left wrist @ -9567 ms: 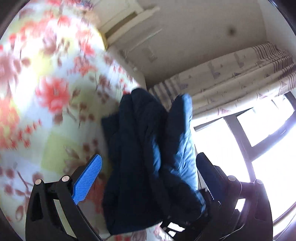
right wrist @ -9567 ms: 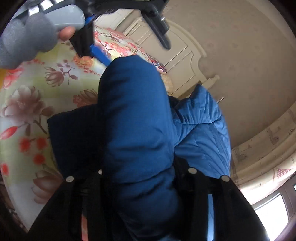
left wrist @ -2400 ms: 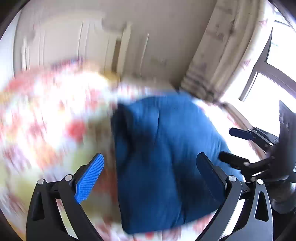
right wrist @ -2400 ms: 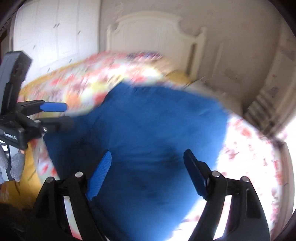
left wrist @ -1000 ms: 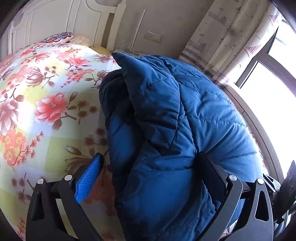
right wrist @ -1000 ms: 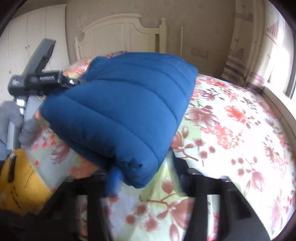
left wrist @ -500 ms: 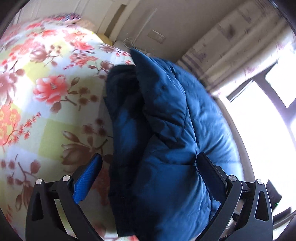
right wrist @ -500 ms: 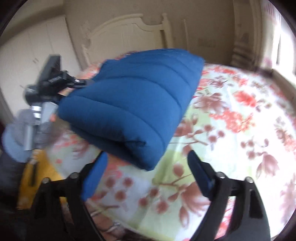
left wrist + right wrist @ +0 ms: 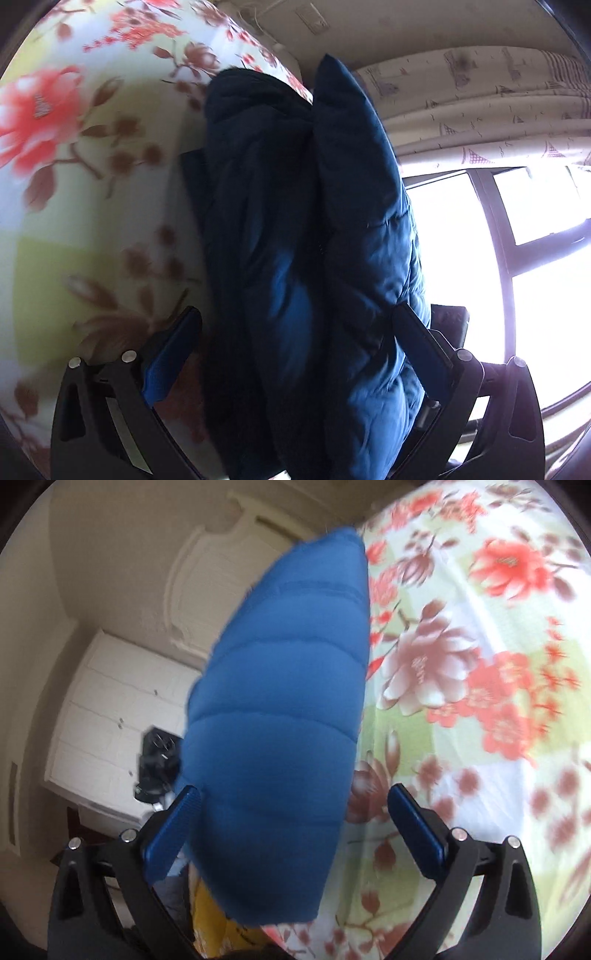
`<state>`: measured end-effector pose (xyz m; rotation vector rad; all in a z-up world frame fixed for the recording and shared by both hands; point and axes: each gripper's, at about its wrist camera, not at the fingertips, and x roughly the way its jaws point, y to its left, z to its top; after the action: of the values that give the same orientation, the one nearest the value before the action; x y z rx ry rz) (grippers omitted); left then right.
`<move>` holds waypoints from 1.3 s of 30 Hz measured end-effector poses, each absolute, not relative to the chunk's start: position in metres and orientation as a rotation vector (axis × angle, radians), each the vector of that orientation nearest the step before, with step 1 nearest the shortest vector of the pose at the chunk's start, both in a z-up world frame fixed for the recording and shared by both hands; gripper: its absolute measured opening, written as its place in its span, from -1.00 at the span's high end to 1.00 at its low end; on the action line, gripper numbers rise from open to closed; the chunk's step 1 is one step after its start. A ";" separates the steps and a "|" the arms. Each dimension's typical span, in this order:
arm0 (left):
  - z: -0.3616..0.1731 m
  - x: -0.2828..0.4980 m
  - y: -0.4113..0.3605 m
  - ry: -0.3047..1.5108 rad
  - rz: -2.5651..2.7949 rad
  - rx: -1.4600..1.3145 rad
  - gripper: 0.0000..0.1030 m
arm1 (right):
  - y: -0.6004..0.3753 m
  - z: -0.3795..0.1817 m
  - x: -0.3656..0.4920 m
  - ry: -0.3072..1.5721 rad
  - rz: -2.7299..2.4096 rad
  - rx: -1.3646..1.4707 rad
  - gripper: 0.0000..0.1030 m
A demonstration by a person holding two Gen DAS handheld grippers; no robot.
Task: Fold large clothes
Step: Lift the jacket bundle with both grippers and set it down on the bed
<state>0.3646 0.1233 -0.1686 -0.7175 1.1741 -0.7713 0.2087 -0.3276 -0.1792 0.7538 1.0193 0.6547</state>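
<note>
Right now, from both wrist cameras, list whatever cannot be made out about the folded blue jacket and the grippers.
- Left wrist view: whether the left gripper presses the blue jacket; the jacket's bulk covers its right finger.
- Left wrist view: the jacket's near end, cut off by the bottom edge.
- Right wrist view: what lies under the jacket, which fills the gap of the opening right gripper.
- Right wrist view: the bedspread print, blurred.

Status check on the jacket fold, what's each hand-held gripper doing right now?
Right hand-held gripper jaws opening, folded blue jacket between, right pad clear. Left hand-held gripper wide around jacket bundle; grip unclear. Jacket on floral bedspread. Nothing in the way.
</note>
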 end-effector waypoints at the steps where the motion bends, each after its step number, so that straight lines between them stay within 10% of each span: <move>1: -0.169 0.367 0.119 1.187 -0.784 -0.723 -0.91 | -0.319 -0.180 0.216 1.038 0.677 0.751 -0.96; 11: -0.165 0.369 0.075 1.167 -0.838 -0.568 -0.91 | -0.286 -0.178 0.214 1.016 0.704 0.655 -0.91; 19: -0.123 0.343 0.051 0.927 -0.796 -0.516 -0.19 | -0.287 -0.147 0.187 0.807 0.645 0.505 -0.30; 27: -0.053 0.428 -0.024 0.756 -0.866 -0.467 -0.18 | -0.348 -0.074 0.241 0.594 0.602 0.463 -0.29; 33: -0.114 0.512 -0.075 0.908 -0.811 -0.507 -0.18 | -0.391 -0.107 0.321 0.714 0.538 0.490 -0.32; 39: -0.149 0.514 -0.077 0.960 -0.764 -0.509 -0.63 | -0.411 -0.155 0.331 0.816 0.496 0.550 -0.75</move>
<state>0.5143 -0.0771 -0.1494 -0.5093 0.9604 -0.7638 0.3308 -0.4113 -0.1554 0.5499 0.8158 0.4960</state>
